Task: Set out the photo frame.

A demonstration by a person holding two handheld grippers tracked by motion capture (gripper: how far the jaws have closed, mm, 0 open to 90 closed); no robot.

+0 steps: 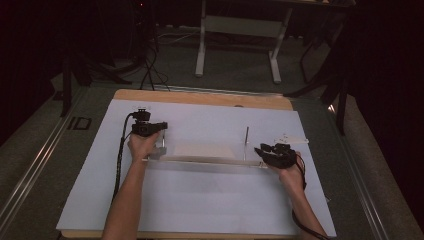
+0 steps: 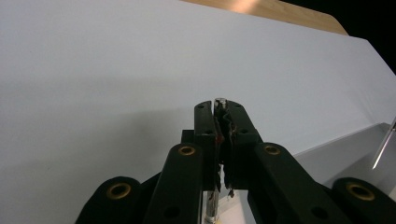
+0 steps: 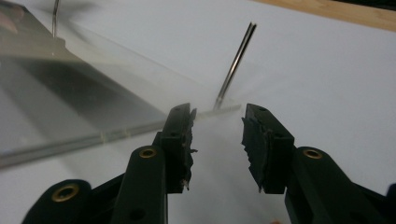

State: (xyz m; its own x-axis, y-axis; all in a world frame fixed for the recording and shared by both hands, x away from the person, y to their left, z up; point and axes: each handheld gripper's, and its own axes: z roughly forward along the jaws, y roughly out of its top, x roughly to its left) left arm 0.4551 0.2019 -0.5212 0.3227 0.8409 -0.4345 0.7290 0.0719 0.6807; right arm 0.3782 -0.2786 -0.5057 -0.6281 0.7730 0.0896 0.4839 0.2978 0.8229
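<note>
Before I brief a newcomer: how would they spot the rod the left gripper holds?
On the white sheet lies a clear plate with thin metal rods standing at its ends. The left rod sits clamped in the left gripper; the right rod stands free.

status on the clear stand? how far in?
Done: the clear plate lies on the white sheet with a metal rod standing near its right end. In hand: the left tool is shut on a second rod at the left end. The right tool is open at the plate's right edge, gripping nothing. What is left: cannot tell.
</note>
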